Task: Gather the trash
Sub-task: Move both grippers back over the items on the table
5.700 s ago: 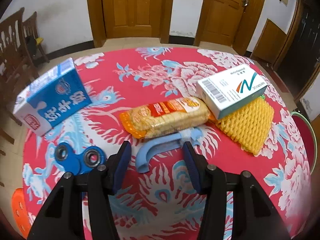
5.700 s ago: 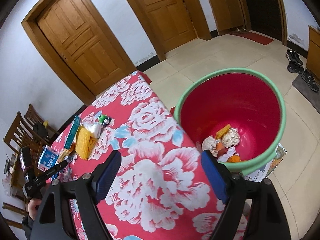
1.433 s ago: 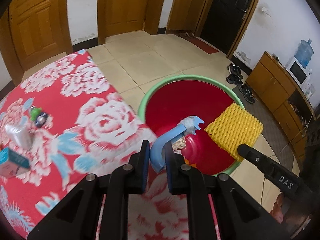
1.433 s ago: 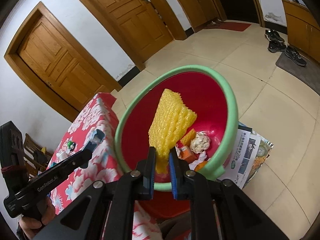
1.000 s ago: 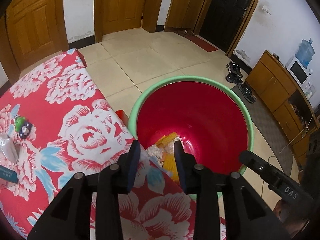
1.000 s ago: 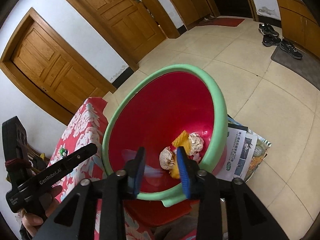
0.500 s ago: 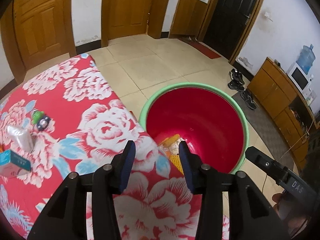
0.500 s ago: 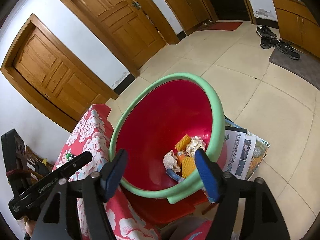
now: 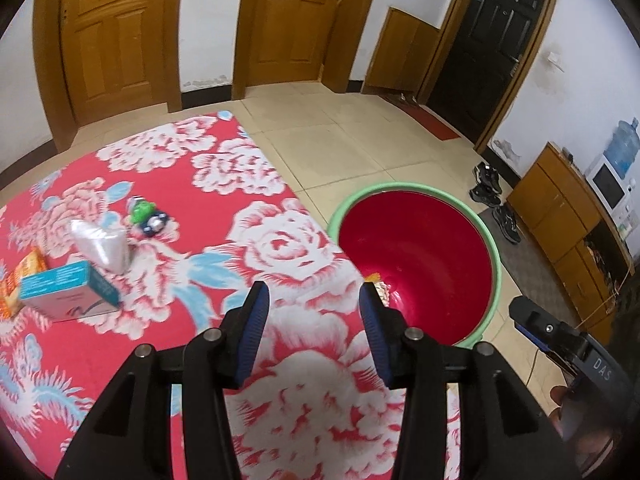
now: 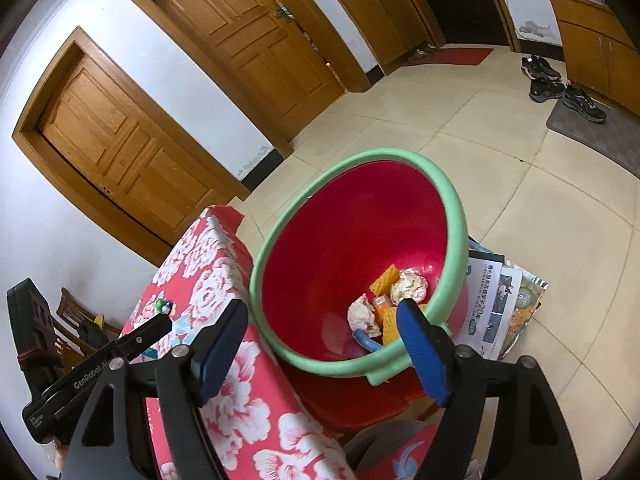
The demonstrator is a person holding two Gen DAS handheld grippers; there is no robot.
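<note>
Wooden doors and pale floor tiles frame the left wrist view, where a tabletop (image 9: 280, 248) under a red cloth with white flowers fills the lower left. Off its right edge stands a red bucket (image 9: 420, 256) with a green rim, a scrap of yellow and crumpled trash just visible at its bottom. The left claw (image 9: 312, 320) hangs over the tabletop's right edge, jaws parted with nothing between them. Toward the left edge lie a teal and white box (image 9: 68, 292), a clear plastic bag (image 9: 100, 244), an orange packet (image 9: 20, 280) cut off by the frame, and a small green and blue toy (image 9: 146, 216). The other claw's black body pokes in at lower right. From the right wrist view, the same bucket (image 10: 360, 240) sits beside the tabletop's (image 10: 224, 380) edge on something red and low. The right claw (image 10: 320, 344) is spread wide and empty over the bucket's near rim, its jaws having just been opening. Inside the bucket lie yellow foam netting (image 10: 390, 322), crumpled paper wads (image 10: 408, 286), and a blue plastic piece (image 10: 366, 340). Printed papers (image 10: 496, 300) lie on the floor beside the bucket.
</note>
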